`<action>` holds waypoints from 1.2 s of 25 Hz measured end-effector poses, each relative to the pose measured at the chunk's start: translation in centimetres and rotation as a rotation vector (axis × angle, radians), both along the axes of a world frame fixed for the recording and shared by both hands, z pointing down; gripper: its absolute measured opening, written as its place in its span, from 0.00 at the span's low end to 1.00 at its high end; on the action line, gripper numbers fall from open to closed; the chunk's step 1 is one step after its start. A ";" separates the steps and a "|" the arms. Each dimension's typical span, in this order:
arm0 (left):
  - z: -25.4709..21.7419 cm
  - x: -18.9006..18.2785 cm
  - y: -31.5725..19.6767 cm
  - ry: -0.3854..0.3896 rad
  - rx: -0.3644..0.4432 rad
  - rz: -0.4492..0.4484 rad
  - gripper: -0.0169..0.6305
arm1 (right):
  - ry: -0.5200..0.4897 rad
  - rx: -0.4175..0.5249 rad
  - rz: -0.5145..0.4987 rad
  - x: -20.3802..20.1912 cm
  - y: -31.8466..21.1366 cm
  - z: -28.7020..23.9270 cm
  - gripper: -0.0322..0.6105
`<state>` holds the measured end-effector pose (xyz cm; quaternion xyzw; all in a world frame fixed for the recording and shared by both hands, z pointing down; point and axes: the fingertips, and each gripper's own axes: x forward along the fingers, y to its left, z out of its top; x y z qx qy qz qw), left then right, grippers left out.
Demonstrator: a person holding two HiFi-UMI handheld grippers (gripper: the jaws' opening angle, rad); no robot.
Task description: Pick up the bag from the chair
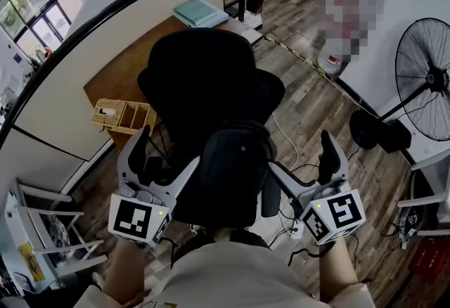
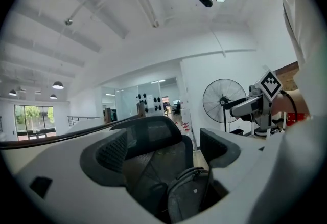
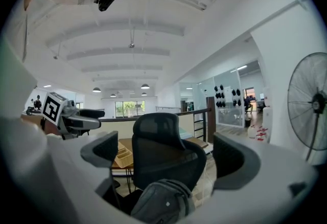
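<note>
A dark grey backpack rests on the seat of a black office chair, leaning against its backrest. My left gripper is held open just left of the bag, its jaws wide apart and empty. My right gripper is open at the bag's right side, also empty. In the left gripper view the backpack sits low between the jaws with the chair's mesh back behind. In the right gripper view the backpack lies below the chair, between the jaws.
A wooden desk stands behind the chair with a wooden organiser and a teal stack. A black floor fan stands at the right. Cables trail on the wood floor. A white rack is at the lower left.
</note>
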<state>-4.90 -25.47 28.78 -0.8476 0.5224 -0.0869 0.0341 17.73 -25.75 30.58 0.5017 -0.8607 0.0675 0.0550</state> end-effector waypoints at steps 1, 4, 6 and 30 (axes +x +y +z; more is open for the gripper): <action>0.2 0.0 -0.4 -0.005 0.000 0.010 0.70 | 0.005 -0.001 0.005 0.0 -0.4 0.1 0.96; 1.1 0.1 -1.9 -0.021 -0.006 0.047 0.70 | 0.032 0.000 0.014 -0.2 -2.0 0.8 0.96; 2.1 0.2 -3.3 -0.008 -0.026 0.071 0.70 | 0.038 -0.008 0.022 -0.3 -3.3 1.8 0.96; 36.2 4.3 -14.1 0.054 -0.509 0.245 0.70 | 0.043 -0.421 0.130 1.7 -9.3 33.7 0.96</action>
